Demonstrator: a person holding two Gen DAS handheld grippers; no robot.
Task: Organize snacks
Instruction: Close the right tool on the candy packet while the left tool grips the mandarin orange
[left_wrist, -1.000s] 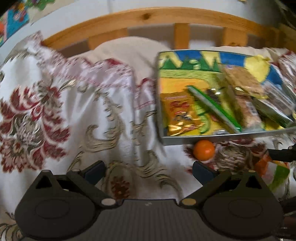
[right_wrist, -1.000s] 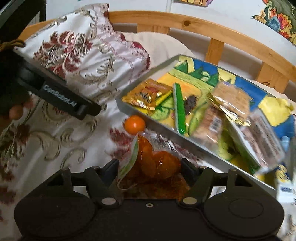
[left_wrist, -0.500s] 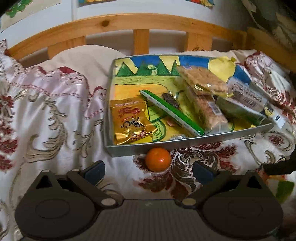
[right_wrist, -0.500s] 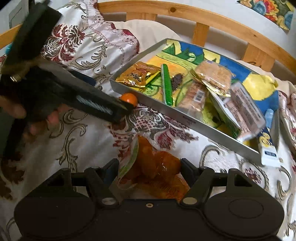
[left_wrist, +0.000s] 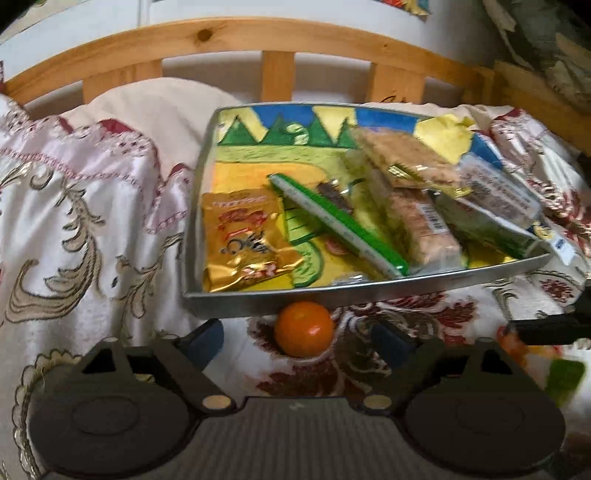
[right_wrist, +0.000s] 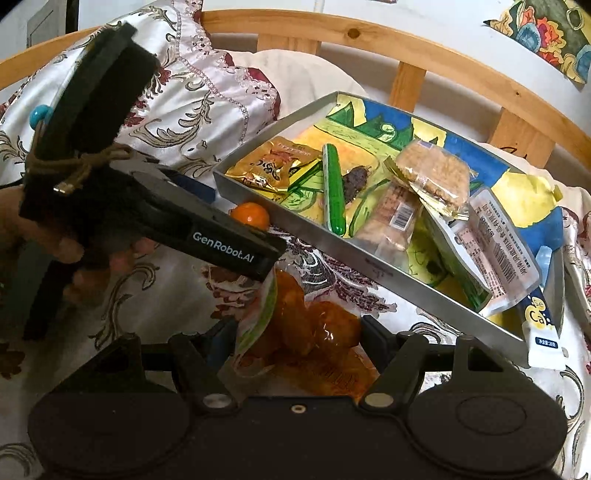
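Now one orange (left_wrist: 304, 328) is lying on the bedspread (left_wrist: 74, 229), touching the near wall of the single tray (left_wrist: 369, 295), between the left tongs (left_wrist: 297, 338), whose jaws have just been closing but are standing apart from it. Inside the tray are lying one gold packet (left_wrist: 243, 236), one green stick (left_wrist: 340, 225), two cereal bars (left_wrist: 417, 221) and more wrappers, too jumbled to count. Nearer, the right tongs (right_wrist: 295, 338) are gripping one bag (right_wrist: 314, 332) of orange pieces.

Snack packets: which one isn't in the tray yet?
The orange-filled clear packet, lying on the bedspread between the right gripper fingers; the others lie inside the tray.
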